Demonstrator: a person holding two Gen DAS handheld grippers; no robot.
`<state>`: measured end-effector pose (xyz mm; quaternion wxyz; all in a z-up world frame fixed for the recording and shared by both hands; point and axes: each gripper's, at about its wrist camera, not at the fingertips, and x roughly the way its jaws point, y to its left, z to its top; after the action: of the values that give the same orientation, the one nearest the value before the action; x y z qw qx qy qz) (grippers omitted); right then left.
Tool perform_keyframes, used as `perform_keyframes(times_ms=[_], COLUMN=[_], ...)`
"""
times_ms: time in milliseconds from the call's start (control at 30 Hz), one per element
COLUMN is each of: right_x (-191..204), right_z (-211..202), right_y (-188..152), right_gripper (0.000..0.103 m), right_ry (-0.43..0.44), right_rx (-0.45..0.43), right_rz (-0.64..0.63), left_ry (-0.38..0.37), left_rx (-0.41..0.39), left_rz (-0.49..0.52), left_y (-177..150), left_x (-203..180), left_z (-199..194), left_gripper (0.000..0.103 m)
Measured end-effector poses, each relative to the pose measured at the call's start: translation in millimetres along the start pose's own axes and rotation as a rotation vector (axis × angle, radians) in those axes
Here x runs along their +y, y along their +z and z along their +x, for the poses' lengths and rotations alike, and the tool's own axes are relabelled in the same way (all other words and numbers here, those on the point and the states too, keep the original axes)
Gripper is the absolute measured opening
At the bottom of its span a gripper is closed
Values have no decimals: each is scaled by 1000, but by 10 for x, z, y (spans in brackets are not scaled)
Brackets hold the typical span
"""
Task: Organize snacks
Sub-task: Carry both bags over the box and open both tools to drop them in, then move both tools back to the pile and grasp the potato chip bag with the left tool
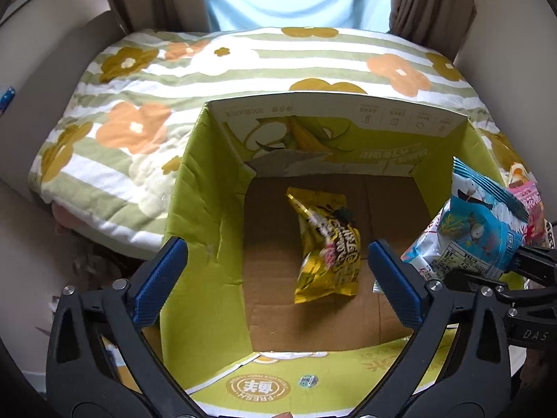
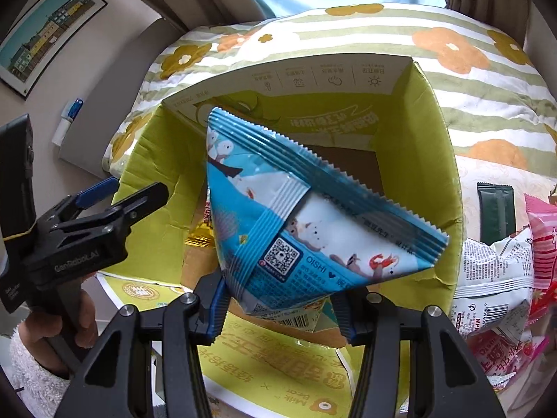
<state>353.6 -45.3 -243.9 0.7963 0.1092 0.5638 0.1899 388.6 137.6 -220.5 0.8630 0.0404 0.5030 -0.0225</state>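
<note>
A green cardboard box [image 1: 195, 209] stands with its top flaps up against a bed. A yellow snack bag [image 1: 327, 247] is inside it over the brown floor, slightly blurred and free of any pads. My left gripper [image 1: 278, 247] hangs open above the box with nothing between its blue pads; it also shows at the left in the right wrist view [image 2: 139, 188]. My right gripper [image 2: 280, 299] is shut on the lower end of a blue snack bag [image 2: 296, 216], held tilted over the box's right side [image 2: 435, 160]. The same blue bag [image 1: 480, 223] shows at the box's right wall.
A flowered striped quilt [image 1: 139, 87] covers the bed behind the box. Several loose snack packets lie right of the box: a white one [image 2: 494, 278], a pink one [image 2: 543, 244], a dark green one [image 2: 494, 209]. A person's hand [image 2: 83, 313] holds the left gripper's handle.
</note>
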Motion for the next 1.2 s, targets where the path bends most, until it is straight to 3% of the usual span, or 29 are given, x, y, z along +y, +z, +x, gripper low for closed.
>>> perform_keyframes(times_ms=[100, 200, 233, 333, 367, 467, 900, 1200], right_x=[34, 101, 118, 149, 169, 220, 467, 448], right_z=[33, 100, 130, 119, 95, -15, -376, -852], right_y=[19, 73, 103, 124, 123, 55, -146, -397], right_gripper=[47, 49, 53, 85, 91, 92, 92, 92], right_ry=[-25, 9, 16, -45, -48, -74, -108, -152], right_rx=[17, 22, 30, -14, -25, -74, -130, -215], right_rz=[-43, -58, -60, -35, -46, -81, -151, -121], left_ry=[3, 1, 1, 12, 17, 25, -23, -134], left_rx=[-9, -21, -24, -34, -38, -46, -100, -131], left_rz=[-27, -60, -65, -69, -68, -75, -87, -10], left_y=[-59, -102, -112, -165, -192, -270, -404, -417], left_x=[37, 94, 109, 142, 148, 174, 215, -54], left_z=[-104, -193, -218, -298, -330, -407, -792, -991], left_gripper=[103, 103, 103, 103, 103, 103, 103, 103])
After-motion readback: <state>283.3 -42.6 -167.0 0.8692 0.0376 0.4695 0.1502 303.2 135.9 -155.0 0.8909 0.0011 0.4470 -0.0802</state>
